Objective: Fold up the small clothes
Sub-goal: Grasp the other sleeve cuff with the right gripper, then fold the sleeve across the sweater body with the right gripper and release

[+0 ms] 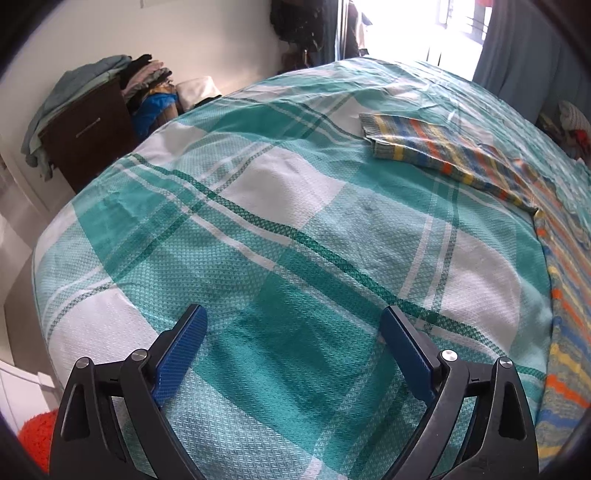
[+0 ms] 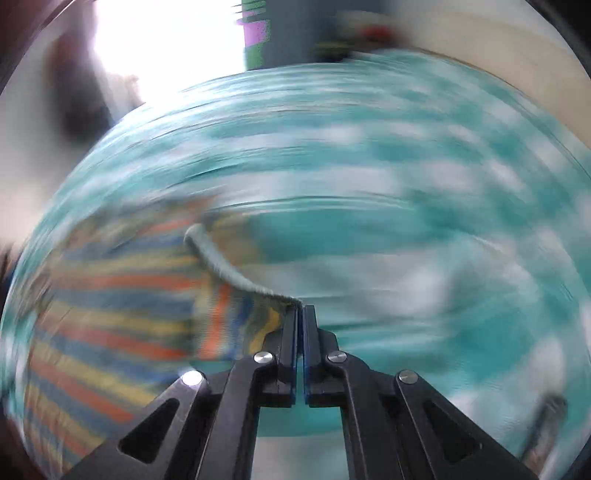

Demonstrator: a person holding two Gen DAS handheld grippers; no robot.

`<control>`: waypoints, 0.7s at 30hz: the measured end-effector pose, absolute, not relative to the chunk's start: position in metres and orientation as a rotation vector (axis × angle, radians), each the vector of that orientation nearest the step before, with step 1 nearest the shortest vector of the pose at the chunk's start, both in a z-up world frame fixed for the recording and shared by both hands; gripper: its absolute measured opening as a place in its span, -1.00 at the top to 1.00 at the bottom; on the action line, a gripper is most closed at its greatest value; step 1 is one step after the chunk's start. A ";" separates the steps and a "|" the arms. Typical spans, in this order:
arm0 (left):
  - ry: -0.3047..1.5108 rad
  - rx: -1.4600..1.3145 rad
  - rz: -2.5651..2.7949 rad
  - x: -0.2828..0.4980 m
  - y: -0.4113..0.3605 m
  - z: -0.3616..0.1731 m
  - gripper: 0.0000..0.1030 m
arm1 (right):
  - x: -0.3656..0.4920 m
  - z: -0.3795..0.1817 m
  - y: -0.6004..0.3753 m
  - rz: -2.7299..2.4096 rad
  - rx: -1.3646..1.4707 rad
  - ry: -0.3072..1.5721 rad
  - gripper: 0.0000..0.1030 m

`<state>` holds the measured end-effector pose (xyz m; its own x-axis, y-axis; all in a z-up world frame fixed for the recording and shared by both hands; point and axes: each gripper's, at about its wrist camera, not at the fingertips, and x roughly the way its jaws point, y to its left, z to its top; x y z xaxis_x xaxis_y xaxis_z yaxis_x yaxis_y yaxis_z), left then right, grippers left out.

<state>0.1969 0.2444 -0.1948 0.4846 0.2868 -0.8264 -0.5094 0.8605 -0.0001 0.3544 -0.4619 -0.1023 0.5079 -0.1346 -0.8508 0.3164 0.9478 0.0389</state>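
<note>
A: Teal-and-white checked woven bedspread (image 1: 280, 236) is looking matt, waffle-textured. Striped knitted wool sweater (image 1: 436, 151)?
B: Showing ribbed, fuzzy knit. Dark brown wooden cabinet (image 1: 92, 136) is looking smooth, and the blue plastic gripper pads (image 1: 181, 350) ridged.

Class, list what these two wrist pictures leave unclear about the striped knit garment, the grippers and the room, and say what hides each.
- Striped knit garment: left wrist view, its right part is cut off by the edge, so its full shape is unknown.
- Right gripper: shut on the garment's edge; motion blur hides how much cloth is pinched.
- Window: glare washes out what lies outside.
- Clothes pile: too small to tell items.
- Left gripper: open above the bedspread; contact unclear.
</note>
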 end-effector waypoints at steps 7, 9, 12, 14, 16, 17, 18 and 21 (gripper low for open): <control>0.946 -0.243 0.503 0.197 0.242 -0.195 -0.86 | 0.325 -0.140 -0.527 -0.313 0.447 1.044 0.97; 0.945 -0.240 0.505 0.197 0.242 -0.195 -0.86 | 0.317 -0.146 -0.528 -0.294 0.518 1.009 0.96; 0.945 -0.239 0.506 0.197 0.242 -0.196 -0.86 | 0.317 -0.160 -0.537 -0.252 0.673 0.998 0.72; 0.945 -0.235 0.509 0.197 0.241 -0.196 -0.87 | 0.316 -0.174 -0.541 -0.235 0.770 1.009 0.36; 0.945 -0.232 0.512 0.196 0.241 -0.196 -0.87 | 0.317 -0.186 -0.542 -0.218 0.838 1.006 0.27; 0.945 -0.232 0.513 0.196 0.241 -0.196 -0.87 | 0.317 -0.194 -0.544 -0.213 0.885 1.002 0.26; 0.945 -0.233 0.513 0.196 0.241 -0.196 -0.87 | 0.317 -0.200 -0.546 -0.218 0.919 1.000 0.36; 0.945 -0.233 0.512 0.196 0.241 -0.196 -0.87 | 0.309 -0.192 -0.545 -0.340 0.838 0.980 0.86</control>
